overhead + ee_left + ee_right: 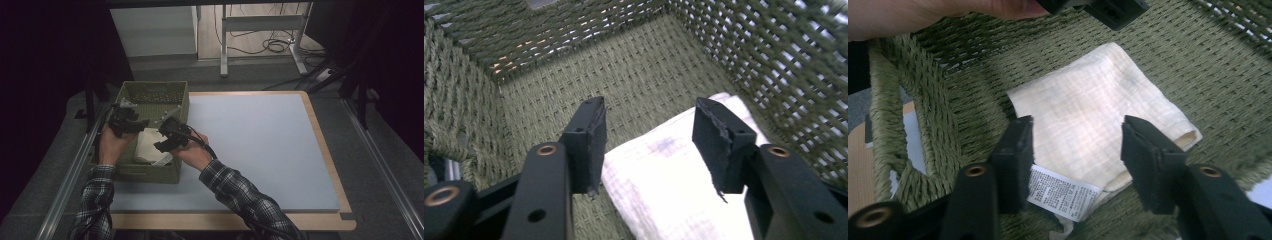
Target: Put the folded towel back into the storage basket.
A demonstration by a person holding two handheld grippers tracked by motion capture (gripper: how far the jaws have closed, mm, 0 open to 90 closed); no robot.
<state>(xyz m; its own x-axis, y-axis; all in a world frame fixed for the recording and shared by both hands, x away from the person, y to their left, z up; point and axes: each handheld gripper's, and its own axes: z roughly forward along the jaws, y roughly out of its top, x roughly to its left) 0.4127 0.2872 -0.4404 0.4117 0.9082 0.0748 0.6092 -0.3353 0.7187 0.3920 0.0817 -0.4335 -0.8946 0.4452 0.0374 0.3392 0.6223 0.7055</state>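
We read this as the release step: a folded white cloth [1098, 125] lies flat on the floor of the green woven basket [177, 97], toward its near end, care label [1063, 192] sticking out at the edge closest to the right gripper.

Left gripper [649, 135] hangs inside the basket just above the cloth; jaws apart, nothing pinched, cloth corner showing below the gap. Right gripper [1075, 145] also inside the basket over the cloth's label edge; jaws apart, pads not pressing the fabric. Both hands sit close together over the basket's near half in the high view, left gripper [125, 120] by the basket's left wall, right gripper [170, 137] beside it.

Cloth looks deposited. Next move, we judge: lift both grippers straight up out of the basket, clear of walls and rim, without snagging the cloth or label.
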